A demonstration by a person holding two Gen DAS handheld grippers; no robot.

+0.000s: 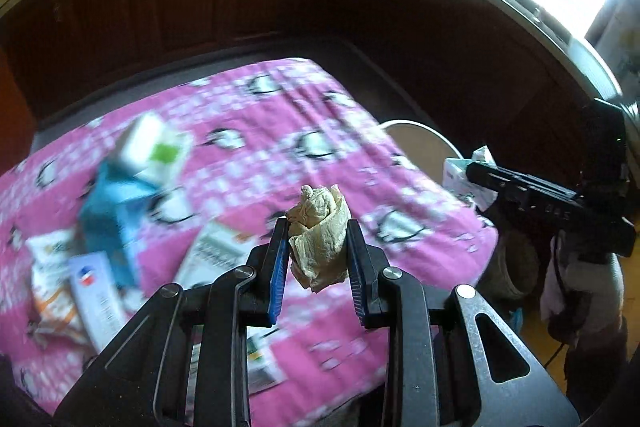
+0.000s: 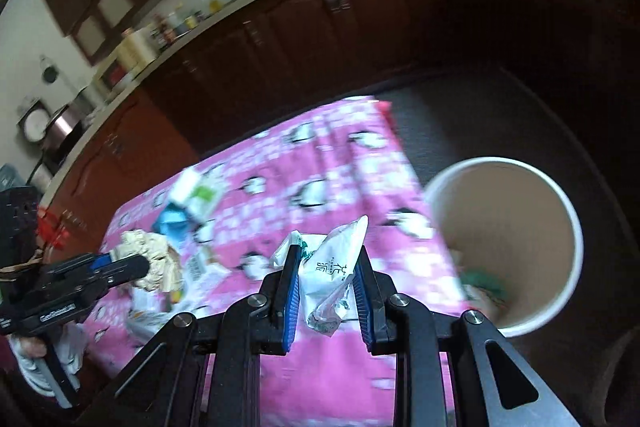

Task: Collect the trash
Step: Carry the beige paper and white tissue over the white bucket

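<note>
Trash rides in both grippers: left gripper (image 1: 318, 247) clamps a crumpled paper wad (image 1: 320, 239), right gripper (image 2: 328, 279) pinches a plastic wrapper (image 2: 330, 275). The bin (image 2: 560, 203) stands just right of the wrapper; next, carry over its rim and release.

A: Crumpled beige tissue (image 1: 319, 242), centre frame, upright between the pads.
B: White plastic wrapper (image 2: 329, 275), centre too, pinched and crinkled. Cartons (image 1: 120, 187) lie left; bin (image 2: 560, 195) right.
</note>
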